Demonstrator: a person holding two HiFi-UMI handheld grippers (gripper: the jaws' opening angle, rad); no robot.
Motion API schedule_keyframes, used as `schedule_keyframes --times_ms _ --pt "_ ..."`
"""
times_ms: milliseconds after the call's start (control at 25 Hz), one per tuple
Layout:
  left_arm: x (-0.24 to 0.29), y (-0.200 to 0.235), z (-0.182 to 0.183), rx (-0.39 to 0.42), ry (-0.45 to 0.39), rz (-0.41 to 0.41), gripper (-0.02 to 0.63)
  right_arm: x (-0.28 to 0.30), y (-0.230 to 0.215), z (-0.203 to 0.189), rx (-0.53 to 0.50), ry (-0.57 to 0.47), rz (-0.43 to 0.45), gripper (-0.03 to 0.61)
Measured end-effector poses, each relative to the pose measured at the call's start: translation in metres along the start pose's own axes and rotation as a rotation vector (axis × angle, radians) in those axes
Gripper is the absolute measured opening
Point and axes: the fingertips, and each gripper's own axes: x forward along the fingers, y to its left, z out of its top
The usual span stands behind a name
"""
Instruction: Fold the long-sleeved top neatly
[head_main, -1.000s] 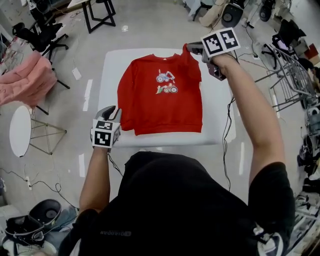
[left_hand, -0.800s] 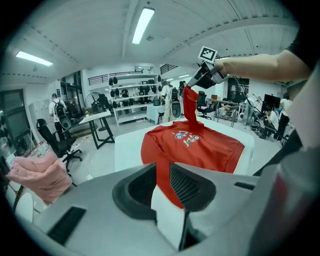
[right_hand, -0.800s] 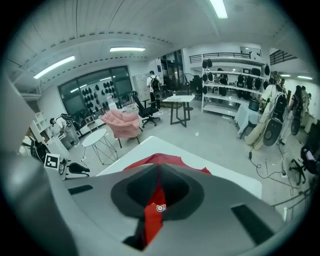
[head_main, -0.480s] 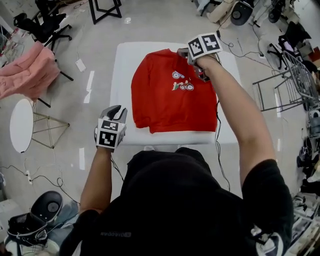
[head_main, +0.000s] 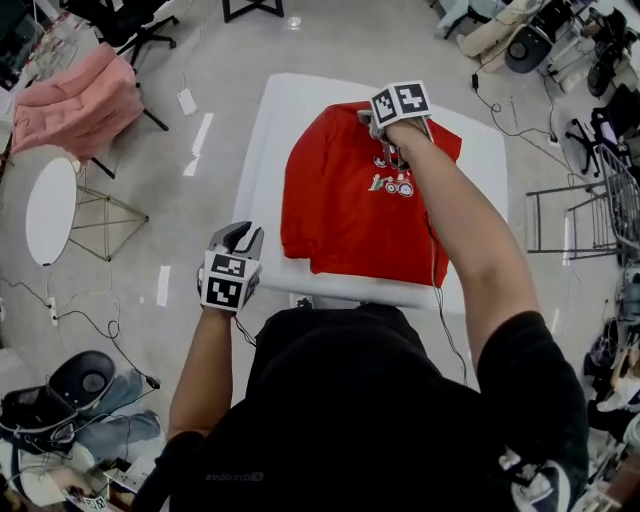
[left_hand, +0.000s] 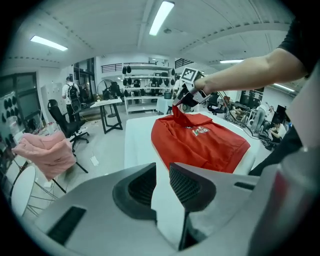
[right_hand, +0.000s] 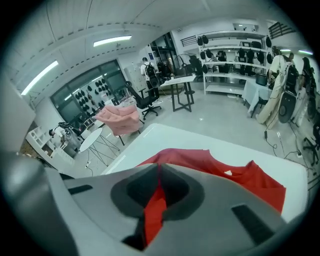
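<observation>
Long-sleeved top (head_main: 345, 215) is lying on the surface (head_main: 275, 150), right hand-held gripper (right_hand: 159, 186) pinching its red fabric, left hand-held gripper (left_hand: 162, 182) hanging open, empty.

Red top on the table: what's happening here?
A person with a tool in each hand is folding the red top on a white table. The right tool is shut on a pinch of the top's fabric, held up over the chest print. The left tool is open and empty, beside the table's near-left corner.
</observation>
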Motion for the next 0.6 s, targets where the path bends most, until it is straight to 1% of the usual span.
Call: schedule_keyframes --times_ms 80,160,200,280,400,520,600 --pt "-0.002 0.001 -0.002 -0.006 0.000 -0.001 0.084 0.013 0.003 0.003 0.006 -0.007 0.015 0.034" --pt "-0.002 0.003 -0.005 -0.002 0.001 -0.007 0.084 0.021 0.008 0.005 0.020 -0.026 0.031 0.100" --pt "-0.001 0.003 -0.006 0.002 0.003 -0.012 0.084 0.022 0.009 0.006 0.026 -0.037 0.033 0.117" --pt "0.002 0.004 -0.006 0.012 0.007 -0.023 0.084 0.020 0.010 0.006 0.022 -0.061 0.019 0.107" --pt "0.007 0.001 -0.002 0.038 0.005 -0.050 0.084 0.002 0.012 0.000 -0.011 -0.116 -0.009 0.066" --pt "0.011 -0.004 0.005 0.075 -0.013 -0.083 0.084 -0.031 0.023 -0.011 -0.031 -0.212 -0.015 0.017" --pt "0.013 -0.007 0.012 0.100 -0.036 -0.108 0.084 -0.053 0.032 -0.024 -0.047 -0.269 -0.025 0.005"
